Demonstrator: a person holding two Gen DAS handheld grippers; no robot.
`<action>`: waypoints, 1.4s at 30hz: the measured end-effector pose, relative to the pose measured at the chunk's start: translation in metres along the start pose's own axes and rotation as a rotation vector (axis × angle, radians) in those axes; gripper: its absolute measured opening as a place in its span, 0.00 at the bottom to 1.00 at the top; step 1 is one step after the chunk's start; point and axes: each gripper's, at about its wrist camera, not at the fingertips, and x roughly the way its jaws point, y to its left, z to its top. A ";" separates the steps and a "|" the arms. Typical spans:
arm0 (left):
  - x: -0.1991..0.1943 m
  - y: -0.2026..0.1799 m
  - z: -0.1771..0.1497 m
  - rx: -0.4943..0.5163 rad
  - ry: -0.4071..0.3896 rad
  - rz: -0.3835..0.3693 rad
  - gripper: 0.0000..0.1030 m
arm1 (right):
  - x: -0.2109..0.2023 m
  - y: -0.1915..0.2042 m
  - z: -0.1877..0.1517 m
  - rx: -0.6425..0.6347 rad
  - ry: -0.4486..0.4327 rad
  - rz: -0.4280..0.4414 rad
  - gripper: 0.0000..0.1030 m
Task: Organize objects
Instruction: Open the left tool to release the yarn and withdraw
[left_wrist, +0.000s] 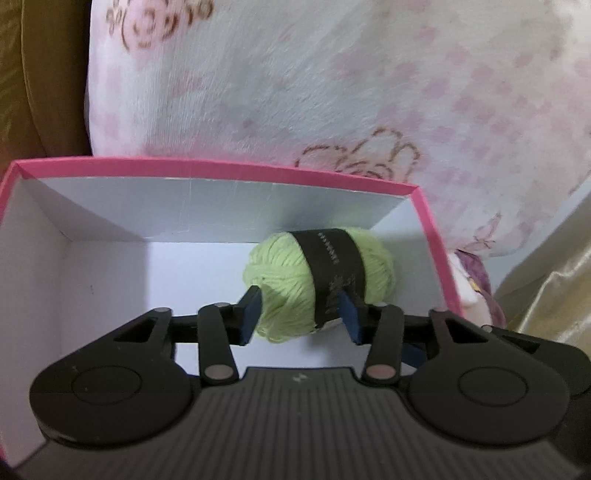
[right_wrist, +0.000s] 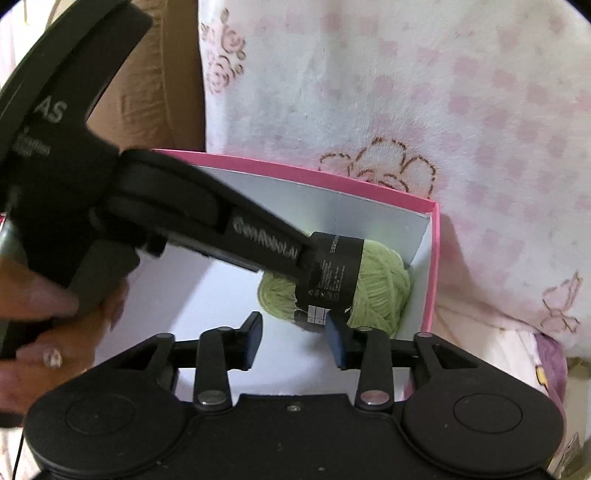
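A light green yarn ball (left_wrist: 317, 280) with a black paper band lies inside a pink-rimmed white box (left_wrist: 221, 170), near its far right corner. My left gripper (left_wrist: 299, 314) is inside the box with its blue pads on both sides of the yarn, touching it. In the right wrist view the left gripper's body (right_wrist: 207, 229) reaches across to the yarn ball (right_wrist: 380, 291). My right gripper (right_wrist: 295, 339) hovers open and empty just in front of the yarn, over the box (right_wrist: 432, 266).
A white and pink floral blanket (left_wrist: 332, 92) rises behind the box. A brown cardboard surface (left_wrist: 40, 74) is at the far left. A gold satin fabric (left_wrist: 546, 288) and a purple plush item (left_wrist: 480, 291) lie to the right.
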 end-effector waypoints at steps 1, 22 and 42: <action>-0.006 0.000 0.001 0.009 0.000 0.000 0.49 | -0.004 0.001 -0.001 0.005 0.001 -0.001 0.43; -0.191 -0.012 -0.060 0.229 0.030 0.059 0.66 | -0.145 0.039 -0.021 0.014 -0.060 -0.013 0.67; -0.310 -0.005 -0.156 0.383 0.092 0.075 0.92 | -0.250 0.147 -0.087 -0.119 -0.041 0.065 0.93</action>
